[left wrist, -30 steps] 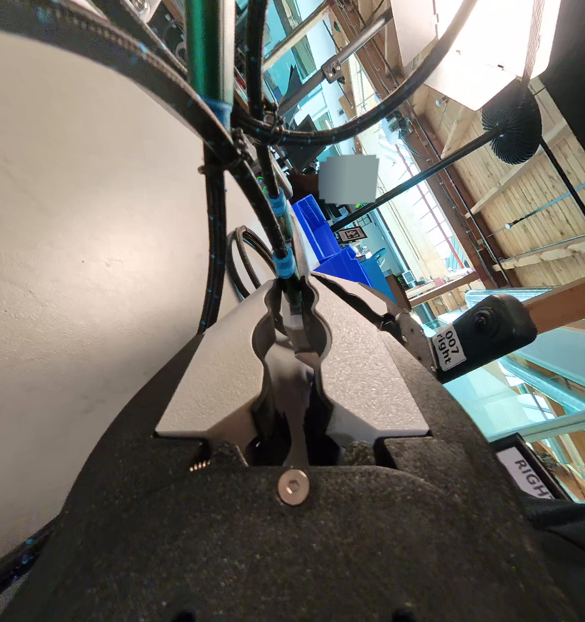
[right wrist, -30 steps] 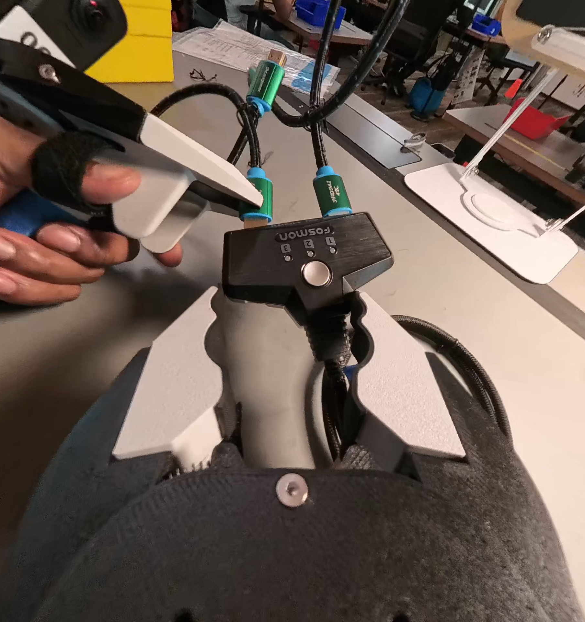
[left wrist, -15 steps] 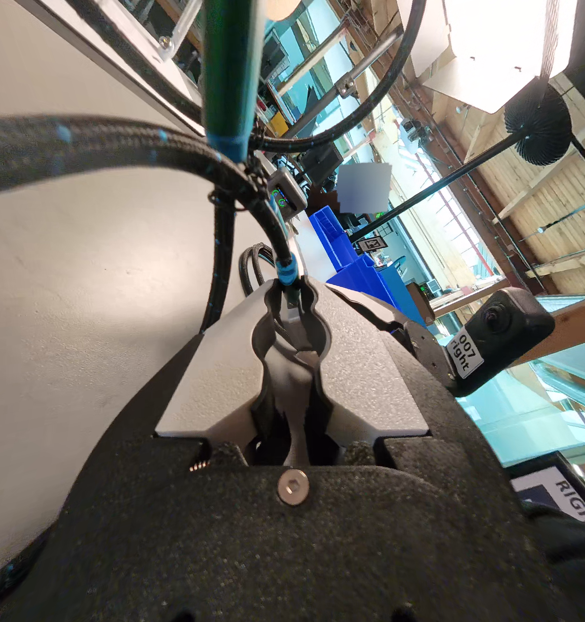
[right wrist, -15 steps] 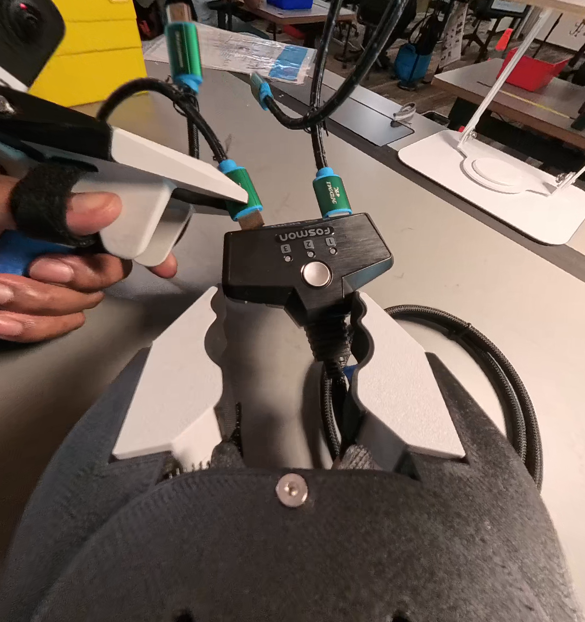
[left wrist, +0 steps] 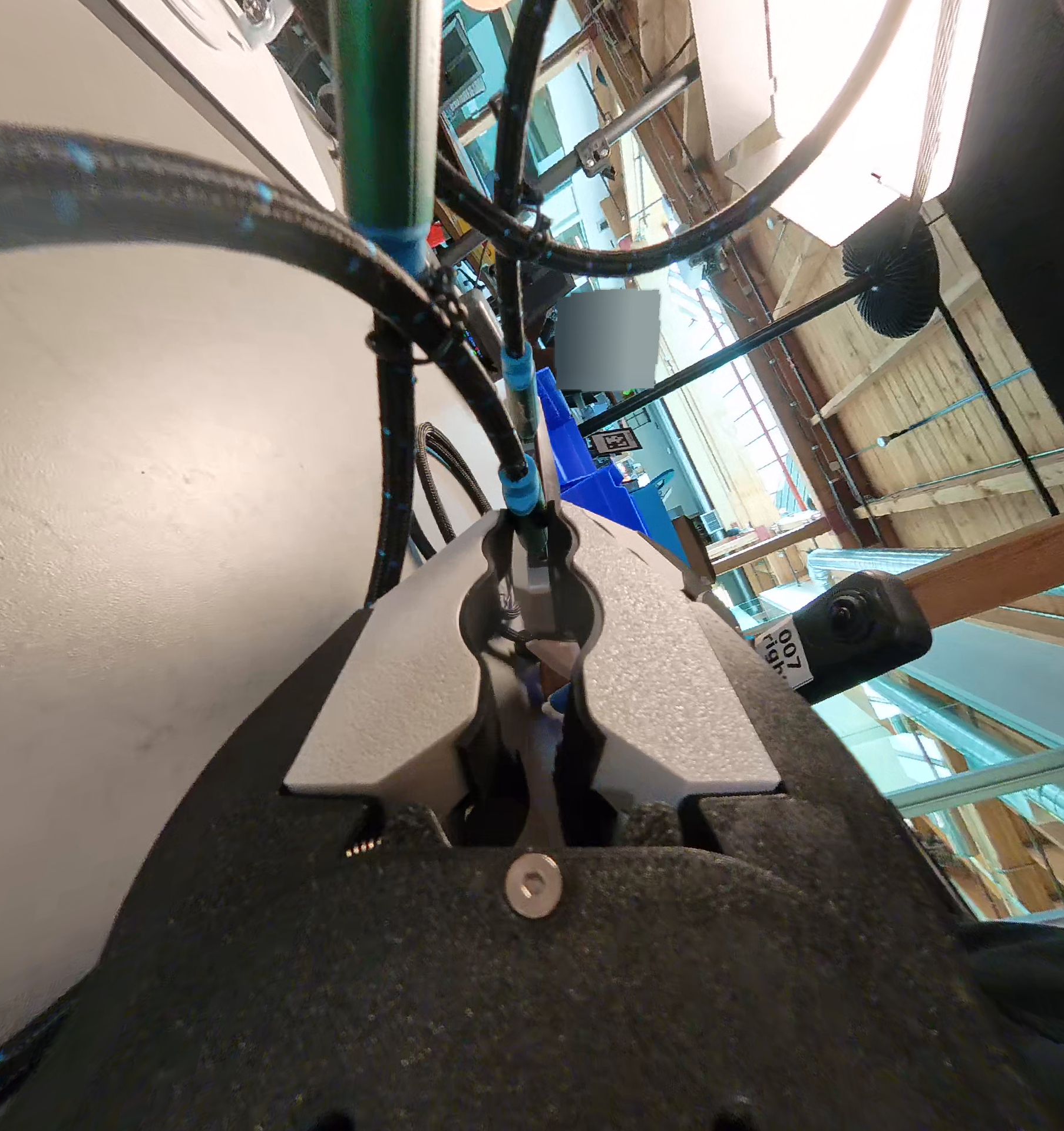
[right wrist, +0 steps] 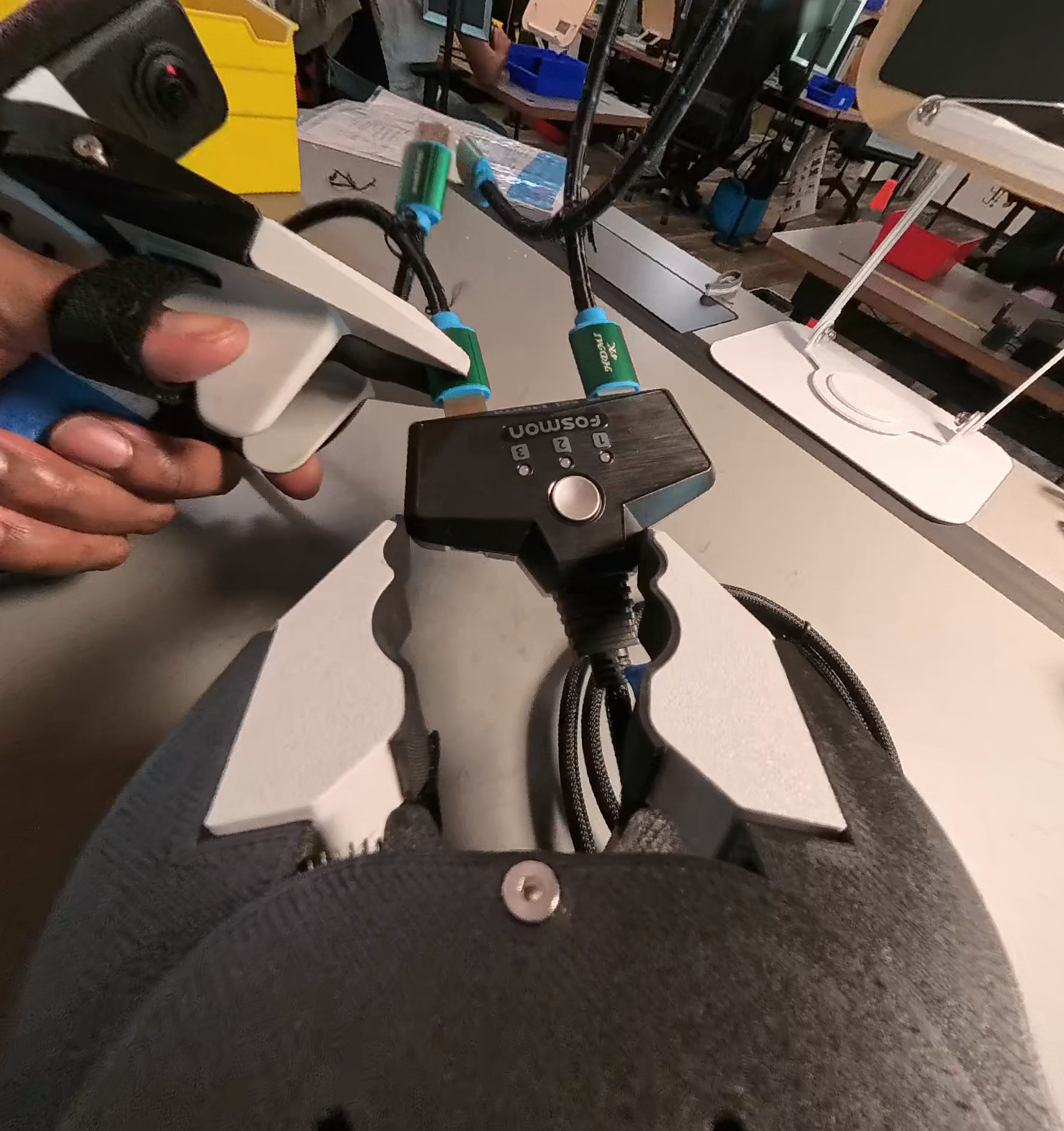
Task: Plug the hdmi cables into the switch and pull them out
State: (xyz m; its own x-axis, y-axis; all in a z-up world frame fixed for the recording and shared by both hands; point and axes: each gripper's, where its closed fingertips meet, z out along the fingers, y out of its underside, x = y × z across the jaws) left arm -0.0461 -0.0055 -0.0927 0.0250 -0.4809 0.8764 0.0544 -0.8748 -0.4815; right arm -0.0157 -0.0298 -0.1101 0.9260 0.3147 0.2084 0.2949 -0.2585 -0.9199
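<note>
In the right wrist view my right gripper (right wrist: 523,538) is shut on the neck of the black HDMI switch (right wrist: 554,471) and holds it just above the table (right wrist: 823,581). A green HDMI plug (right wrist: 603,361) sits in the switch's right port. My left gripper (right wrist: 450,373) comes in from the left, shut on a second green plug (right wrist: 462,376). That plug's metal tip shows at the mouth of the left port. A loose green plug (right wrist: 422,174) hangs behind. In the left wrist view my left gripper (left wrist: 529,520) pinches its plug (left wrist: 532,538); the switch is hidden there.
A yellow bin (right wrist: 236,104) stands at the back left and a white stand base (right wrist: 854,422) at the right, with a red bin (right wrist: 921,251) beyond. Braided black cables (right wrist: 591,734) loop under my right gripper. Blue bins (left wrist: 603,496) show in the left wrist view. Some 5 cm of space lies between my two pairs of fingers.
My left gripper tilted its plug at the left port half a second ago. It now holds the plug straighter again, with the tip at the port's mouth. The right gripper keeps hold of the switch.
</note>
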